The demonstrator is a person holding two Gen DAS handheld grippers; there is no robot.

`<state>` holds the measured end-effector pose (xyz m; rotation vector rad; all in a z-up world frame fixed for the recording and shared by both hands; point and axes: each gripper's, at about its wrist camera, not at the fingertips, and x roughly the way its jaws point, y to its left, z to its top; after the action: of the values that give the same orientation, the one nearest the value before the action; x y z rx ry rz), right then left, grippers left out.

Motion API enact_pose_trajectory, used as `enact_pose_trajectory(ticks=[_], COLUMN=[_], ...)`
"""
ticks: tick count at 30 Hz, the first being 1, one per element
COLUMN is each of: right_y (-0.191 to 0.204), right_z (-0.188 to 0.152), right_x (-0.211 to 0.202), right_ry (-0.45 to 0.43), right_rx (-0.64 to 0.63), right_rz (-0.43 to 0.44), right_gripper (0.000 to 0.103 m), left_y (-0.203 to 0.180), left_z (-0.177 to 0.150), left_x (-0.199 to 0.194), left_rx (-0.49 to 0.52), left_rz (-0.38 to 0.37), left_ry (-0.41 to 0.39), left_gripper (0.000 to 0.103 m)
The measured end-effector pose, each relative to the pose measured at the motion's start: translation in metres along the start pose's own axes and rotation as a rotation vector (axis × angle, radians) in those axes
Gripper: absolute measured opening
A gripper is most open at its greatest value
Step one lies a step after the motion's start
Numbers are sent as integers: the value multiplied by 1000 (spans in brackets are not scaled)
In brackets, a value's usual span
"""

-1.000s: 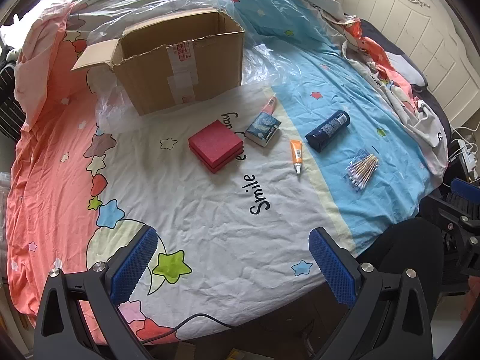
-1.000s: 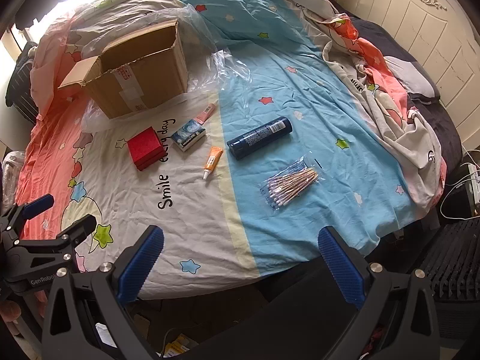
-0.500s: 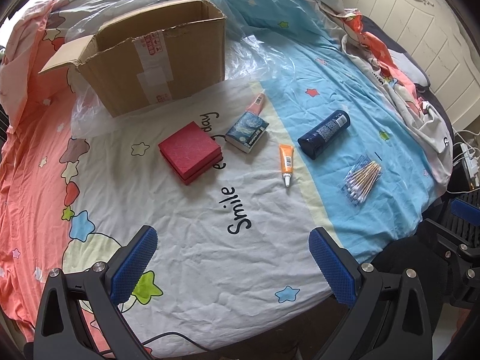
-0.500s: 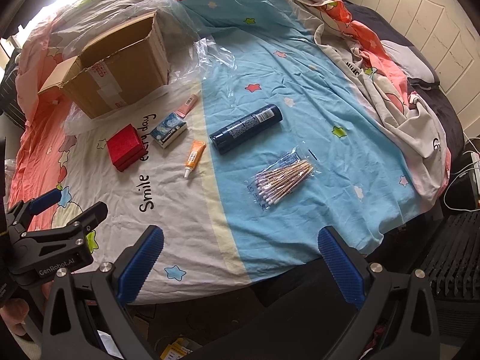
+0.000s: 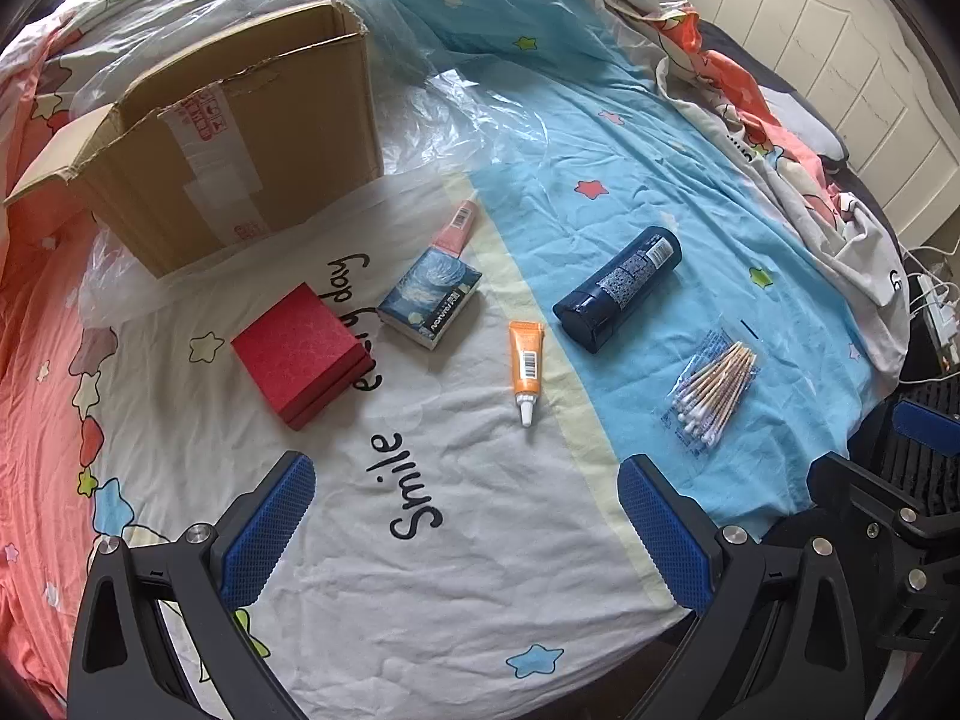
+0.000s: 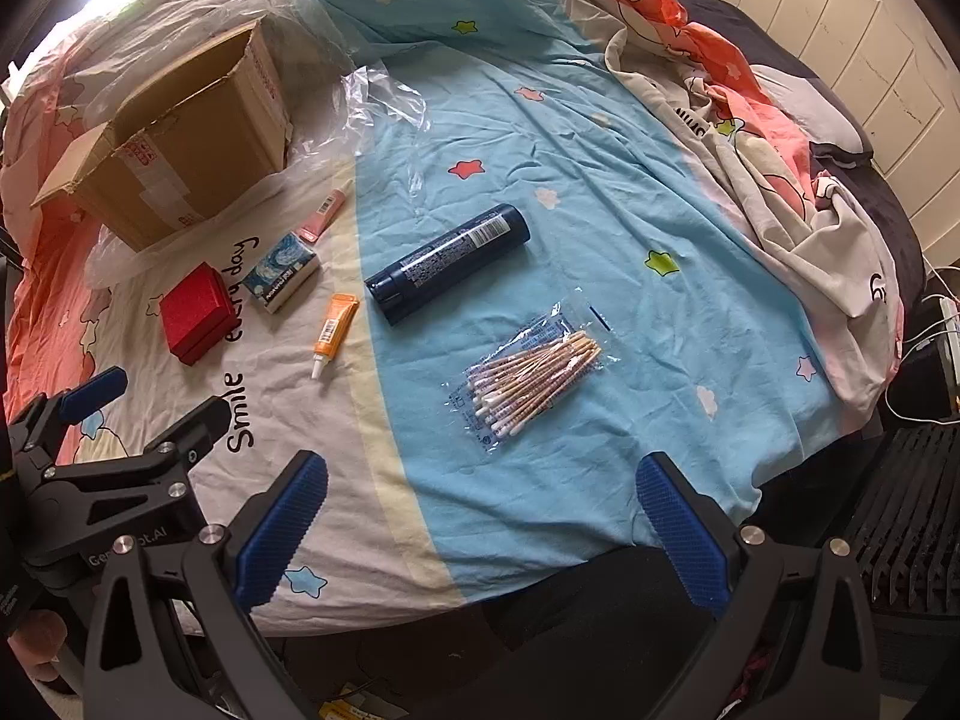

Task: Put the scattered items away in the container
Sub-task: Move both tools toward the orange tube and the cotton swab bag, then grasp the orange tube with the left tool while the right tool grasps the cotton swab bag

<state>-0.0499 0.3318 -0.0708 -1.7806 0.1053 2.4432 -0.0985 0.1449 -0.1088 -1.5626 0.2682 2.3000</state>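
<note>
Bedsheet (image 5: 456, 570), white with stars and "Smile" lettering, blue on its right half, covers the whole work surface; cream headboard (image 5: 840, 48) at upper right. Left gripper (image 5: 465, 531) at bottom of its frame, jaws spread wide, nothing between them, above the sheet; right gripper (image 6: 480, 516) likewise wide apart and empty, over the near edge of the bed. Nearest items: bag of cotton swabs (image 6: 531, 375) centre frame in the right view, on the blue; orange tube (image 5: 525, 367) just left of it, on the white, cap toward the camera. Mid-distance: dark blue bottle (image 5: 618, 288) lying on its side; red box (image 5: 298, 354) at left; tissue pack (image 5: 429, 297) between red box and bottle, apart from both; pink tube (image 5: 455, 231) touching the pack's far corner. Farthest: cardboard box (image 5: 240, 144), upper left, flaps open, standing on clear plastic sheet (image 5: 480, 108); interior not visible. All six items lie outside it.
</note>
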Motion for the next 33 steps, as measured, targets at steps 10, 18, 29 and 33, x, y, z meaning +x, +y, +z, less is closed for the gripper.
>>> enact_pose_trajectory(ticks=[10, 18, 29, 33], right_y=[-26, -35, -49, -49], right_z=[15, 21, 34, 38], right_x=[20, 43, 81, 95], right_ry=[3, 38, 85, 107], right_rx=[51, 91, 193, 199], right_rz=[-30, -18, 18, 14], right_gripper=[103, 103, 102, 102], left_y=[-23, -32, -35, -37], left_z=[22, 24, 32, 30], left_x=[33, 56, 98, 111], left_rx=[44, 66, 53, 60], left_rz=[-52, -30, -2, 18], left_ry=[33, 55, 91, 99], left_gripper=[103, 103, 103, 103])
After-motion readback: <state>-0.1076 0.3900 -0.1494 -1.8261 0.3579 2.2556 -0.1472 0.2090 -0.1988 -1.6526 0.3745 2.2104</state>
